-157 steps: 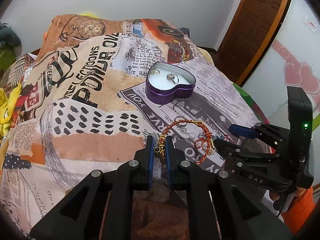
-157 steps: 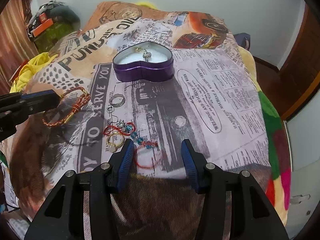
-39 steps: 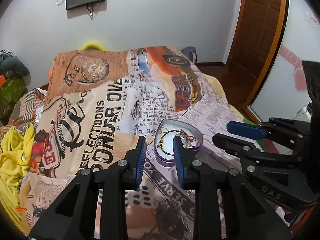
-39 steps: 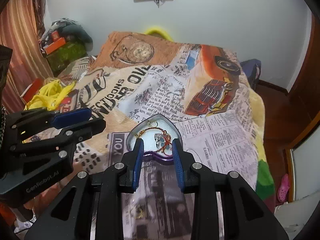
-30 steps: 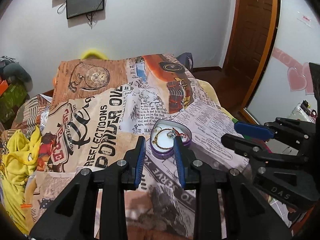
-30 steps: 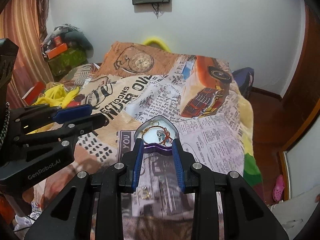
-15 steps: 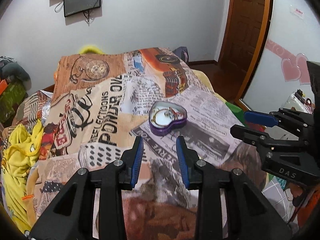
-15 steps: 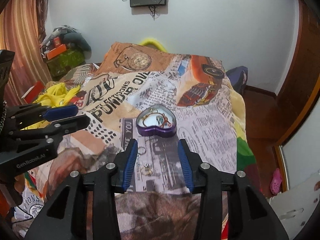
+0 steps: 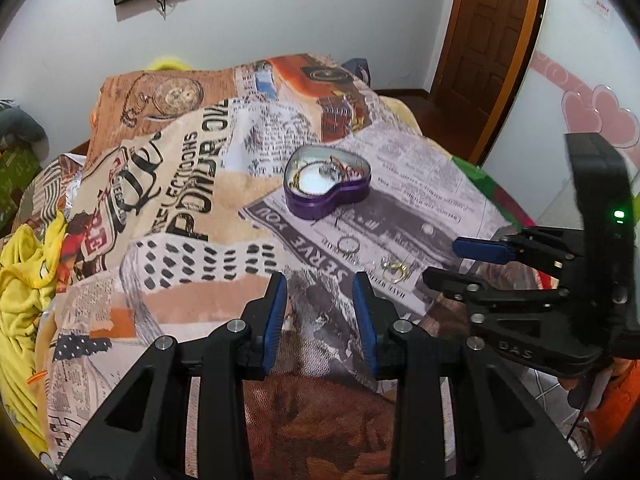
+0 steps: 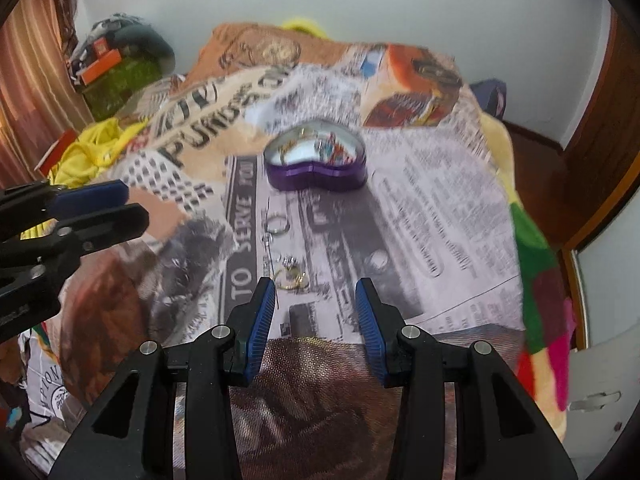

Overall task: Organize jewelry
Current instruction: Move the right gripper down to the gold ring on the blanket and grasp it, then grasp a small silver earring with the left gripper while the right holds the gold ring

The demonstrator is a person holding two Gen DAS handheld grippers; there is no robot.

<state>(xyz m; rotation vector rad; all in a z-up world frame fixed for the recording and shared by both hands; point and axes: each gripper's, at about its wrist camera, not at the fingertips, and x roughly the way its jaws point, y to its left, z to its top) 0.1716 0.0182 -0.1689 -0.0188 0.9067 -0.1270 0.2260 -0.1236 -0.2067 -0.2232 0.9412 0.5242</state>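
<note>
A purple heart-shaped tin (image 9: 327, 184) sits on the printed blanket and holds bracelets and rings; it also shows in the right wrist view (image 10: 316, 162). A silver ring (image 9: 348, 244) and a gold ring (image 9: 394, 270) lie loose on the blanket in front of the tin, seen also in the right wrist view as the silver ring (image 10: 277, 225) and gold ring (image 10: 291, 276). My left gripper (image 9: 320, 292) is open and empty, low over the blanket. My right gripper (image 10: 315, 300) is open and empty, just behind the gold ring.
The blanket (image 9: 168, 184) covers a bed. Yellow cloth (image 9: 20, 280) lies at the left edge. A wooden door (image 9: 492, 40) stands at the back right. Bags and clutter (image 10: 120, 68) sit at the far left by a curtain.
Both grippers have dropped lower and closer to the blanket and opened wider. The bracelets from earlier now lie in the tin. The right view is blurred from motion.
</note>
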